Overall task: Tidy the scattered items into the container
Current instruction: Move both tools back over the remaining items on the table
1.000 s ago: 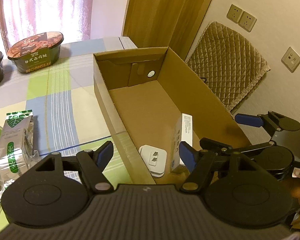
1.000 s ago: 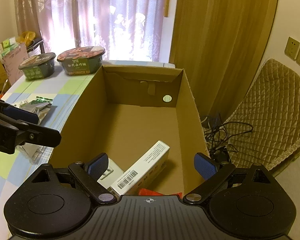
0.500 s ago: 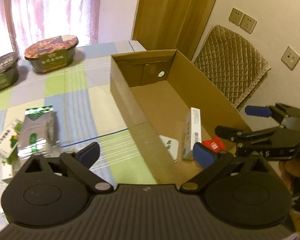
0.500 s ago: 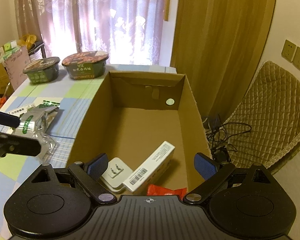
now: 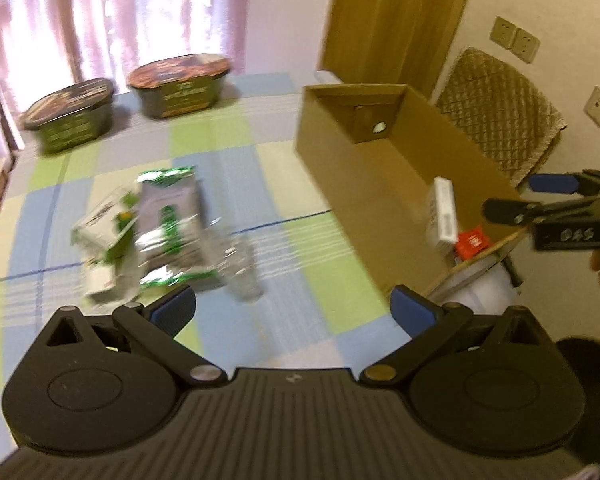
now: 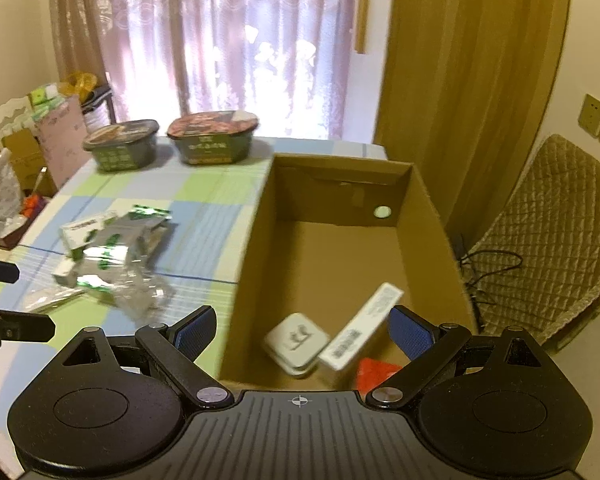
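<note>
Both grippers are empty with fingers spread: the left gripper [image 5: 292, 308] above the tablecloth [image 5: 292, 280] near the green packets [image 5: 164, 224], the right gripper [image 6: 302, 330] over the cardboard box [image 6: 332, 272] holding a white box [image 6: 360, 326], plug [image 6: 296, 338] and red packet [image 6: 374, 372]

The right gripper [image 6: 300, 330], black with blue-padded fingers [image 6: 410, 332] spread wide and holding nothing, hangs over the near end of an open brown cardboard box [image 6: 424, 216] standing on a table covered by a green, blue and cream checked cloth [image 6: 204, 236]. Inside the box lie a white square plug adapter [image 6: 296, 342], a long white carton with a barcode [image 6: 360, 328] leaning beside it, and a small red packet [image 6: 374, 372]. On the cloth left of the box sits a loose heap of silver-and-green foil packets [image 6: 112, 248], with two dark green lidded noodle bowls [image 6: 212, 142] farther back near the curtain.
</note>
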Demonstrator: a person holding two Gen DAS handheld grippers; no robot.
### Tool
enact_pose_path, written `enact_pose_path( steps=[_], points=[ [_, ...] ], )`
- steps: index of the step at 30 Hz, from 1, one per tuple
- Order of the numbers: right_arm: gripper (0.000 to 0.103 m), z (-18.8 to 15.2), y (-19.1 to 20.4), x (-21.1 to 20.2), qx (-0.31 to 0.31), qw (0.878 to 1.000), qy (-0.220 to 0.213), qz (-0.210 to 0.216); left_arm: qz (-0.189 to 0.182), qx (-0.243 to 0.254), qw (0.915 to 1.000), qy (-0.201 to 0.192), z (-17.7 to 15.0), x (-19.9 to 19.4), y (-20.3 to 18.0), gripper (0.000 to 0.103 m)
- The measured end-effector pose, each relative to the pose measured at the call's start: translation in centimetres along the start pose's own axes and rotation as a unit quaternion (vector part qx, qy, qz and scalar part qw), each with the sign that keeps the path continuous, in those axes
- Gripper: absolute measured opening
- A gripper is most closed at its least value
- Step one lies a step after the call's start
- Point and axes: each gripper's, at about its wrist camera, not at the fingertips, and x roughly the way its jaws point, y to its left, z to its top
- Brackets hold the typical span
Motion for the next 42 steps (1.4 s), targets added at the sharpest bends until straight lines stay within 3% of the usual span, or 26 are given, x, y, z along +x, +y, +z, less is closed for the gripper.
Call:
enact_pose_path(
  steps=[9, 21, 30, 42],
  points=[
    [0.098, -0.1, 6.2, -1.2, -0.025, 0.999, -0.003, 0.047, 0.039, -0.041, 0.9984, 0.005, -4.3, -3.9, 6.0, 0.102],
    [0.098, -0.2, 12.0, 0.0, -0.063, 0.994, 0.01, 0.087, 0.069, -0.053, 0.9962, 0.002, -6.1, -5.9, 9.9, 0.102],
    [0.098, -0.7, 14.4, 3.8, -0.074, 0.992, 0.034, 0.101, 0.067, -0.062, 0.9957, 0.016, -6.8, -3.5, 11.9, 0.102],
    [0.097, -1.9, 15.3, 13.2, -0.065, 0.992, 0.054, 0.097, 0.07, -0.044, 0.9961, 0.033, -6.6, 2.9, 15.4, 0.102]
  ],
)
